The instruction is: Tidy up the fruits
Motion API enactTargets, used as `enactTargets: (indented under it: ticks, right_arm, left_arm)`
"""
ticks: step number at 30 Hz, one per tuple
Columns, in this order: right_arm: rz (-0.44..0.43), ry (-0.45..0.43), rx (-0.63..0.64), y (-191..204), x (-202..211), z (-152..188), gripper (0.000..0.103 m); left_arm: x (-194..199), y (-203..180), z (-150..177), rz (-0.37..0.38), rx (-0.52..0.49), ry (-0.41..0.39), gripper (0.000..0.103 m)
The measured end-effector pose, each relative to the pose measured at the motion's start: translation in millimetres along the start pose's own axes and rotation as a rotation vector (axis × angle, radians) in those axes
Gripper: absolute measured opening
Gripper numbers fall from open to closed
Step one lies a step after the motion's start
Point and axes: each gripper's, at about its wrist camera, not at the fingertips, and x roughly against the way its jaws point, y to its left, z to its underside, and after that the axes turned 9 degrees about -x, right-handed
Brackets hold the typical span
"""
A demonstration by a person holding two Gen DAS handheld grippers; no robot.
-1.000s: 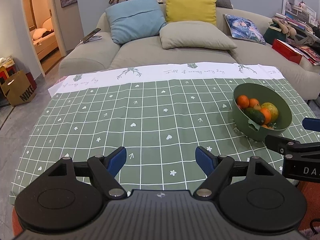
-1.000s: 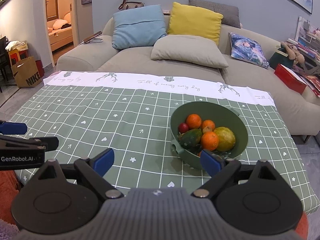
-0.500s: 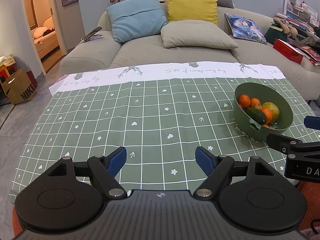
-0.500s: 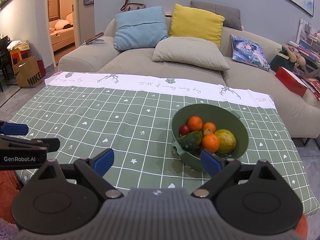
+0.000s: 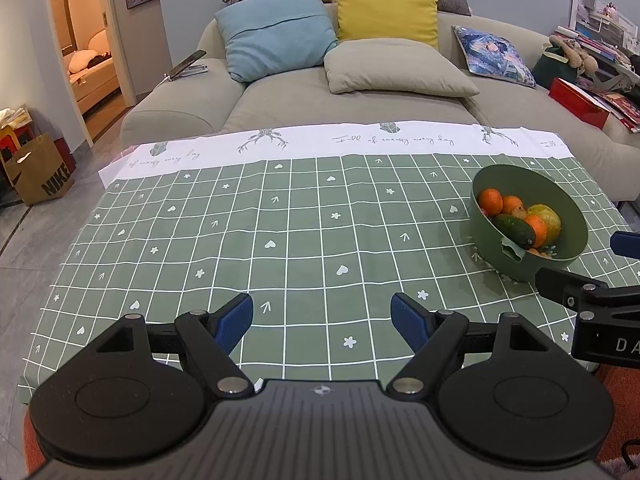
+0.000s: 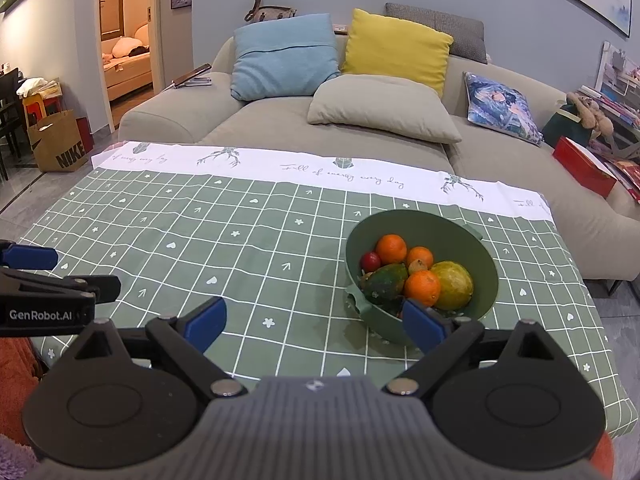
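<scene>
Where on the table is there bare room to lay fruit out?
The checked cloth is bare from its white border to the near edge, left of the bowl. A narrower strip runs right of the bowl. Only the bowl is crowded, heaped with fruit.

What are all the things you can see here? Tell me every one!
bowl: 1, green, right side of the table
oranges: 3, orange, in the bowl
red fruit: 1, small, red, in the bowl beside the oranges
green fruit: 1, dark green, front of the bowl
yellow fruit: 1, yellow-green, right in the bowl
tablecloth: 1, green checked with a white edge, on the table
sofa: 1, beige, behind the table
cushions: 5, blue, yellow, beige, grey, printed, on the sofa
paper bag: 1, brown, on the floor, left
left gripper: 1, black, blue fingers, open
right gripper: 1, black, blue fingers, open
</scene>
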Motion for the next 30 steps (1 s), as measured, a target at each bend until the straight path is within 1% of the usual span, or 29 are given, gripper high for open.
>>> enactTargets:
  ticks: [30]
  right_arm:
    - [-0.004, 0.002, 0.007, 1.6, 0.4, 0.4, 0.093]
  left_arm:
    - [-1.5, -1.2, 2.2, 0.000, -0.002, 0.006, 0.092]
